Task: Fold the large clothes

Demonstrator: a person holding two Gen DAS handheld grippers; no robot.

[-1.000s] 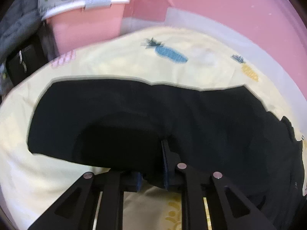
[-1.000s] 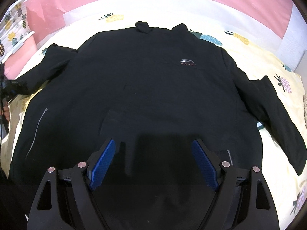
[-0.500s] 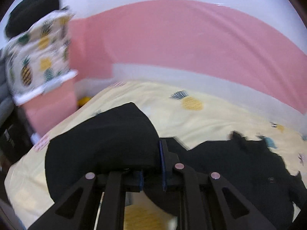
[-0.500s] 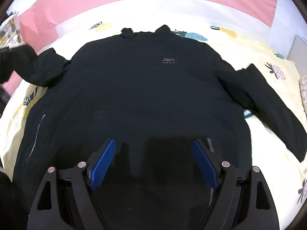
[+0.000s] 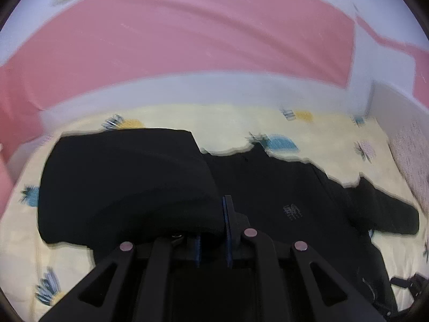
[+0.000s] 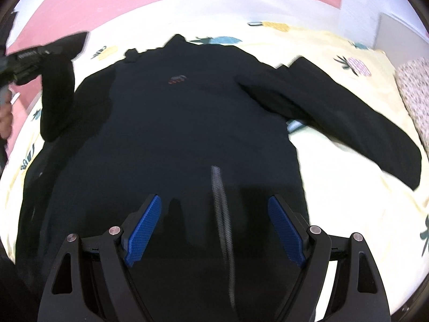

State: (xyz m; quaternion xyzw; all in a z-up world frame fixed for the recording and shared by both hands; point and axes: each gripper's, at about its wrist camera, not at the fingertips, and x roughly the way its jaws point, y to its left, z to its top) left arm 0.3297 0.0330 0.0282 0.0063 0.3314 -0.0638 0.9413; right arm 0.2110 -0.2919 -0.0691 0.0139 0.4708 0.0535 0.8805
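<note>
A large black jacket (image 6: 193, 123) lies spread front-up on a pale yellow pineapple-print sheet (image 6: 348, 187). Its small chest logo (image 6: 177, 79) shows, and also in the left wrist view (image 5: 291, 212). My left gripper (image 5: 211, 230) is shut on the jacket's left sleeve (image 5: 126, 185) and holds it lifted over the jacket's left side; the same gripper (image 6: 24, 61) and hanging sleeve (image 6: 57, 94) show at the left of the right wrist view. My right gripper (image 6: 214, 225) is open and empty above the jacket's hem. The other sleeve (image 6: 348, 123) lies stretched out to the right.
A pink and white wall (image 5: 187, 40) runs behind the bed. A patterned pillow or cloth (image 6: 415, 91) sits at the bed's right edge. Bare sheet (image 5: 67, 255) lies to the left of the jacket and also to the right of the jacket (image 6: 362, 214).
My left gripper has lifted the left sleeve off the sheet and carried it up and inward toward the jacket body. My right gripper has shifted slightly to the right and stayed open.
</note>
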